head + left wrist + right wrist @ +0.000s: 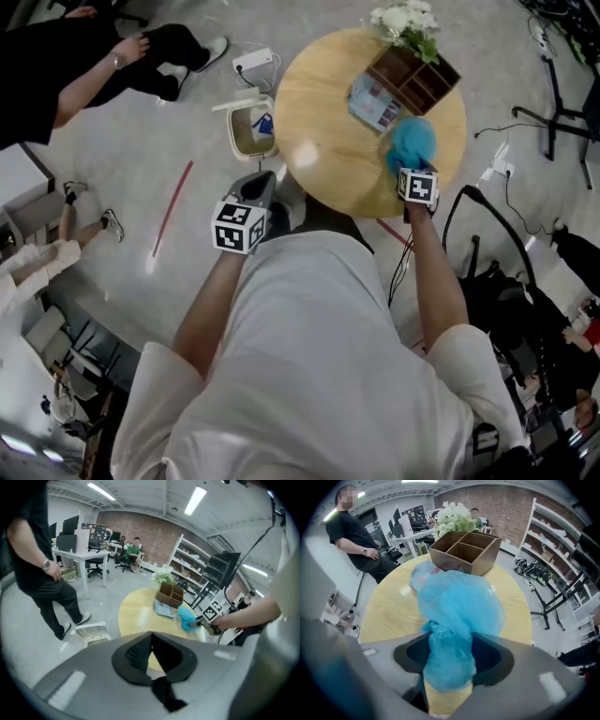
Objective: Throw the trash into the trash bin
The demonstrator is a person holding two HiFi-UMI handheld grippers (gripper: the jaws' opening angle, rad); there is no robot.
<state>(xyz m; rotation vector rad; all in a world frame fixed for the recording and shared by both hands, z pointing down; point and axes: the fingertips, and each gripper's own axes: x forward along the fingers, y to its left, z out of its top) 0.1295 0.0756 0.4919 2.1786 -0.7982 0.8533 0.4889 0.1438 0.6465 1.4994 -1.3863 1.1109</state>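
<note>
A crumpled blue plastic bag (412, 141) lies on the round wooden table (319, 141) near its right edge; the left gripper view shows the blue bag (186, 617) too. My right gripper (403, 163) points steeply down over it. In the right gripper view the bag (454, 616) fills the gap between the jaws of my right gripper (449, 653), which stand wide. The white trash bin (251, 127) sits on the floor left of the table, its lid up. My left gripper (262, 180) hangs shut and empty between bin and table edge; my left gripper (150, 641) looks towards the bin (96, 637).
A wooden divided box (412, 80), a booklet (373, 101) and white flowers (405, 19) crowd the table's far side. A person in black (94, 56) stands beyond the bin. A power strip (255, 64), a red stick (172, 206) and cables (487, 216) lie on the floor.
</note>
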